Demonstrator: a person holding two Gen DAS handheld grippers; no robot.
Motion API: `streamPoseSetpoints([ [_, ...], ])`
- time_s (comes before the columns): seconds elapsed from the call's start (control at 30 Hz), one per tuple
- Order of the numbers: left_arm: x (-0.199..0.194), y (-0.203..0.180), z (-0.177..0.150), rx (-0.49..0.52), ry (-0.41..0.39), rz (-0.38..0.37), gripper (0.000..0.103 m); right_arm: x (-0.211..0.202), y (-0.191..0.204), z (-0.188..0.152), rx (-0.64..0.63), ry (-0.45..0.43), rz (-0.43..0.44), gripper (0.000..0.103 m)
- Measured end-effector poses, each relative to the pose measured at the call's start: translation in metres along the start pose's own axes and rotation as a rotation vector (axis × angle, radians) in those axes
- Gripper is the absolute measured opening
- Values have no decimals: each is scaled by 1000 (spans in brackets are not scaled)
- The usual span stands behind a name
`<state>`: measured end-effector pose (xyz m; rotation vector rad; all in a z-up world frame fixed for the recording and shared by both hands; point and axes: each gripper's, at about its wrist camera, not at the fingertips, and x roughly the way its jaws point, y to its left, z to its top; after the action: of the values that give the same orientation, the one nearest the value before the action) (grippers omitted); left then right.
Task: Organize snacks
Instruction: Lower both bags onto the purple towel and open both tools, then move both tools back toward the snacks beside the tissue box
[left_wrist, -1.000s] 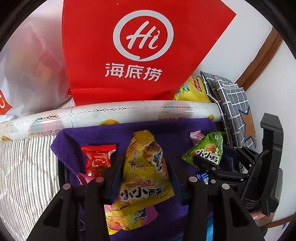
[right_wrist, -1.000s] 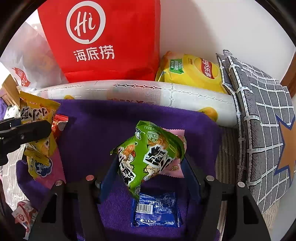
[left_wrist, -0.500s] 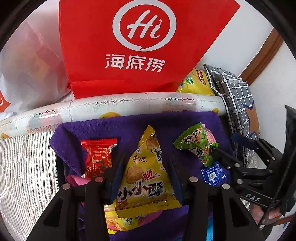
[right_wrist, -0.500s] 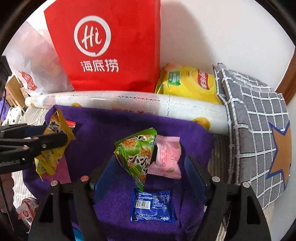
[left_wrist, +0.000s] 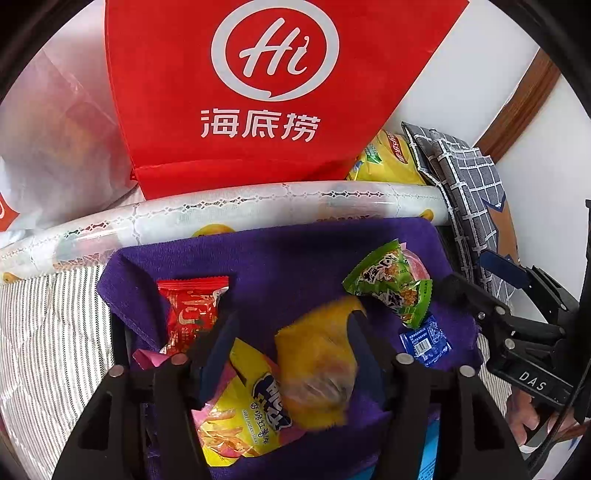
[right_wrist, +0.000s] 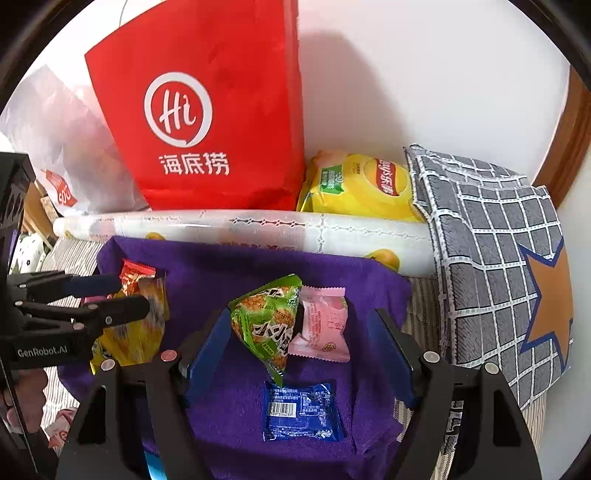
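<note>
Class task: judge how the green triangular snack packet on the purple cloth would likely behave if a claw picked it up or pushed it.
The green packet looks puffed and crinkled, so probably light and crushable. Its glossy film may slip between pads. It leans on the pink packet, so a push would likely tip or slide it across the purple cloth rather than roll it.

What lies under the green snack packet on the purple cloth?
The green packet overlaps a pink packet on the purple cloth; its lower tip nears the blue packet. Anything directly beneath is hidden.

Left gripper (left_wrist: 291, 343) jaws have just been opening; blurred yellow packet (left_wrist: 317, 369) sits between them. Green packet (left_wrist: 391, 286) lies at two o'clock on purple cloth (left_wrist: 288, 258).
</note>
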<state>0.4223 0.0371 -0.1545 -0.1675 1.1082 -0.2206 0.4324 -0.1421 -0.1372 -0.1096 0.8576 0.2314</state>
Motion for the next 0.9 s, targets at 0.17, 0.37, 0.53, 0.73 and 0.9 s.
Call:
streamPoseSetpoints([
  [0.17,-7,-3,0,5,-17,-2,68,-14,-5,3,19,-34,-27,76],
  [0.37,-27,-15,-1,28,-54,2,68,-51,-9,2,56,-101,-43,76],
  [0.53,-54,-24,-6,30,-105,-3,68,-95,-6,-15,54,-135,-75,76],
  [0.73,-84,-36,-27,26,-118,-11,68,-150,-4,-40,82,-198,-82,76],
  [0.9,-118,-44,-54,39,-151,-10,68,-183,6,-65,85,-219,-77,76],
])
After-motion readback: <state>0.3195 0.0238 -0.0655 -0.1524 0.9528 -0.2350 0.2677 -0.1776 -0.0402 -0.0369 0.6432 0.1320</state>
